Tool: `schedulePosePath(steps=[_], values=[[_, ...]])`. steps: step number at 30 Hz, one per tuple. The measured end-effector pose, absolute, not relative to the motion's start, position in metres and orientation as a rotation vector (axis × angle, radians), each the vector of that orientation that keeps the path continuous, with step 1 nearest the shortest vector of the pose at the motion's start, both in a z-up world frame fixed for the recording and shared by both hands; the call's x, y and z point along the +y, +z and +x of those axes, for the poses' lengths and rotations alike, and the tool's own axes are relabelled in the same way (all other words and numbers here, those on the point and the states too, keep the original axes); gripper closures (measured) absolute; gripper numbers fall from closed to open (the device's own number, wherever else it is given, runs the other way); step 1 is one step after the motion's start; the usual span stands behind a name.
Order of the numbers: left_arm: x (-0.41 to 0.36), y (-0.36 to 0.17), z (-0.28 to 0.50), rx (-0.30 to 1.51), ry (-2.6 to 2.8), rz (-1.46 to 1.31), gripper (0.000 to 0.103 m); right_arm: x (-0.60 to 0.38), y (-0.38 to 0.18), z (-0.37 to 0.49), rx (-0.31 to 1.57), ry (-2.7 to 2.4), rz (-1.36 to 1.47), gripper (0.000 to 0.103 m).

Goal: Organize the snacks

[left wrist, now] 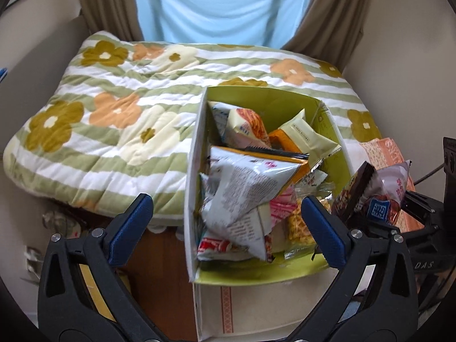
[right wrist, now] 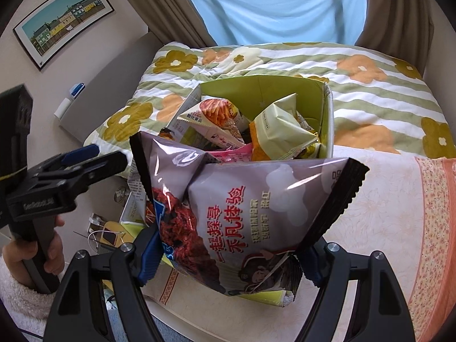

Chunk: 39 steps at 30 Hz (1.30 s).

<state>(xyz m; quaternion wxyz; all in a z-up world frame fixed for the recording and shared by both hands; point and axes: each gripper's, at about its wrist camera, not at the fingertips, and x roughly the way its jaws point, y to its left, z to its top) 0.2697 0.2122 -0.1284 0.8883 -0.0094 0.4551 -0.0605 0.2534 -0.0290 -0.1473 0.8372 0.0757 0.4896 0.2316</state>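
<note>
A home bedroom: flowered quilt [left wrist: 114,114], curtains [left wrist: 327,14], framed picture [right wrist: 62,20].

In the right wrist view the purple chip bag [right wrist: 228,213] hides the green box's [right wrist: 285,91] near half, from eight to four o'clock.

green box [left wrist: 265,276]: on bed, full of snack packets | purple chip bag [right wrist: 242,205]: upright, above box
</note>
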Motion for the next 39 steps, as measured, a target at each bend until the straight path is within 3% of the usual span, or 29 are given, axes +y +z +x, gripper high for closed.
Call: schedulePosePath(steps=[8,11,12,13,26,39], values=[[0.227,-0.128,0.251,0.939,-0.086,-0.062,0.0,-0.017,-0.147,0.253,1.04,0.5,0.118,0.025],[0.231,-0.124,0.245,0.937,-0.073,-0.063,0.0,-0.013,-0.145,0.252,1.014,0.498,0.112,0.011],[0.233,-0.123,0.242,0.938,-0.068,-0.062,0.0,-0.013,-0.143,0.251,0.992,0.486,0.111,0.001],[0.236,-0.123,0.24,0.941,-0.064,-0.062,0.0,-0.015,-0.141,0.249,0.972,0.478,0.113,0.001],[0.236,-0.133,0.214,0.95,-0.101,-0.048,0.0,-0.034,-0.126,0.215,0.911,0.329,0.103,0.001],[0.166,-0.034,0.113,0.672,-0.141,-0.026,0.0,-0.096,-0.029,0.125,0.66,0.225,0.082,0.001]])
